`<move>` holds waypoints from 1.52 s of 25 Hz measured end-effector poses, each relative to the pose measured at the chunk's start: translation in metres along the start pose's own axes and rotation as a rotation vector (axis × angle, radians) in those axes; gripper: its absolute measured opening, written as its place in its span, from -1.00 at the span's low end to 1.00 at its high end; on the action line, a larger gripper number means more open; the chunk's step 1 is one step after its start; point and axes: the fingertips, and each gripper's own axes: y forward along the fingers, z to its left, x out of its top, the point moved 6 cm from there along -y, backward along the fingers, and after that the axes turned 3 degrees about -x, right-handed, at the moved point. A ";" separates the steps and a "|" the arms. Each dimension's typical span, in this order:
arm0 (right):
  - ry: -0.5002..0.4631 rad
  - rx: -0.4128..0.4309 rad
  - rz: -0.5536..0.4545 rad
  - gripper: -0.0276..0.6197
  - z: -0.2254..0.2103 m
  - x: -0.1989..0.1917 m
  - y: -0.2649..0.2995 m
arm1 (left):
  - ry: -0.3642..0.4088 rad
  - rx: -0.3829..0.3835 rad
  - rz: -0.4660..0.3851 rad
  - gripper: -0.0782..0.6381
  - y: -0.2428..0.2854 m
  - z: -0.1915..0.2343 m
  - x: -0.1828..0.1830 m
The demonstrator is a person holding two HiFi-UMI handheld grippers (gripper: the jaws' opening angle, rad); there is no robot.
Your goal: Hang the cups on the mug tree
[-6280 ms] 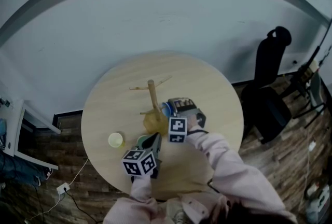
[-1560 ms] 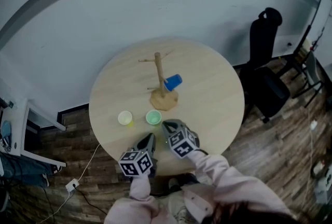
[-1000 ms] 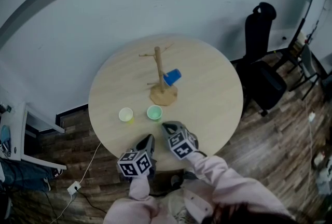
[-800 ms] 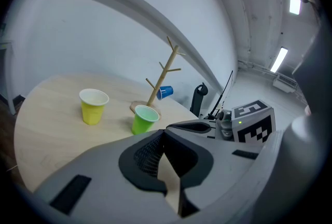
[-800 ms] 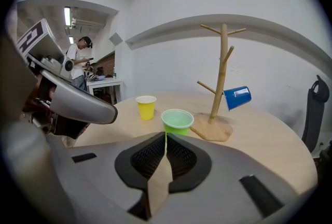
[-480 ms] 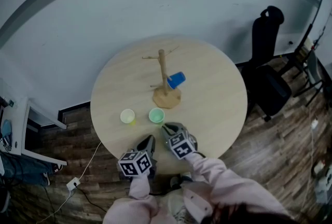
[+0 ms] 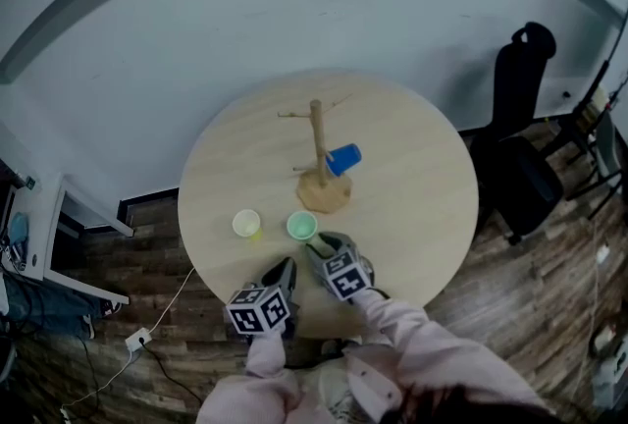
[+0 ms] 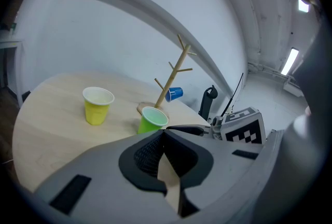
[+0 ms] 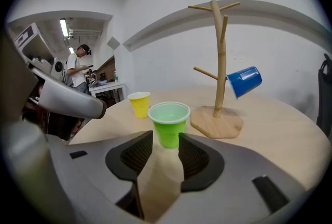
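A round pale wooden table (image 7: 422, 216) fills the centre, with plank floor (image 7: 549, 304) and a black chair (image 7: 525, 167) at right. Mid-table the mug tree (image 7: 318, 142) carries a blue cup (image 7: 344, 158), and below it stand a green cup (image 7: 301, 226) and a yellow cup (image 7: 246, 223). Low centre, the left gripper (image 7: 287, 265) is pressed together and empty. The right gripper (image 7: 319, 243), whose jaws have just been opening, is spread at the green cup, pads clear of it

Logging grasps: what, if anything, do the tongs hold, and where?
Nothing is held. The left tongs are shut and empty; the right tongs have just been opening, the green cup just ahead of them untouched.
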 end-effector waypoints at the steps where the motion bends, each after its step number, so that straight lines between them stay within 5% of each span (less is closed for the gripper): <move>1: -0.001 0.006 0.000 -0.34 -0.001 0.000 0.002 | -0.001 0.004 -0.003 -0.79 0.001 0.000 0.000; 7: -0.019 0.034 -0.002 -0.11 -0.002 0.001 0.017 | -0.022 0.038 -0.024 -0.79 0.003 0.005 0.002; 26: -0.029 0.078 -0.018 0.17 -0.006 0.012 0.045 | -0.049 0.111 -0.051 -0.79 0.003 0.017 0.004; 38: -0.045 0.098 -0.053 0.01 -0.004 0.020 0.049 | -0.060 0.119 -0.063 -0.79 0.008 0.020 0.006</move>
